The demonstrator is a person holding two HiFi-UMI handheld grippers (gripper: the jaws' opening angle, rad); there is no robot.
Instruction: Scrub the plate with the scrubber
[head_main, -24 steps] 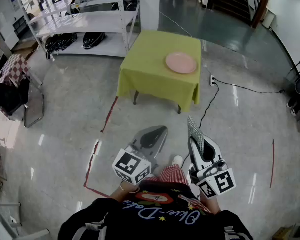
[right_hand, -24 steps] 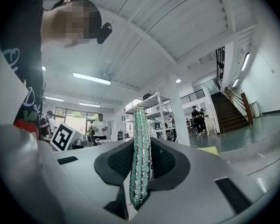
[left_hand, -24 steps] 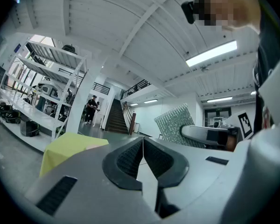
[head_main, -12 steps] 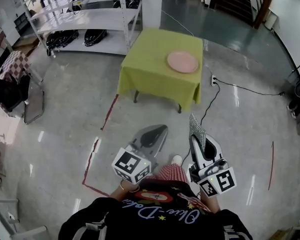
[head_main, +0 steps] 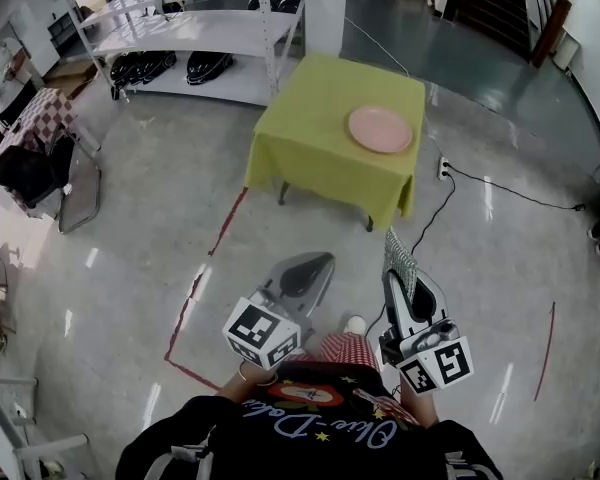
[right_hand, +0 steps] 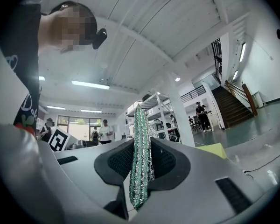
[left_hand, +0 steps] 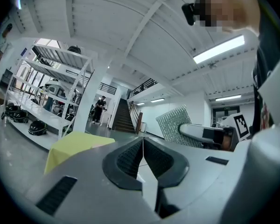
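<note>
Green-clothed table (head_main: 310, 153) with the pink plate (head_main: 380, 129) on it, well ahead of the person; the unbraced plate would probably slide on the cloth under scrubbing. Both grippers are held roughly level close to the body. The left gripper (head_main: 318, 261) has its jaws together and empty; the right gripper (head_main: 400, 271) is clamped on the upright mesh scrubber (right_hand: 140, 162).

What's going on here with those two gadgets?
A person stands holding a gripper in each hand. The right gripper is clamped on a green mesh scrubber; the left gripper is shut and empty. The pink plate lies on the yellow-green table ahead, apart from both, so scrubbing has not begun.
</note>
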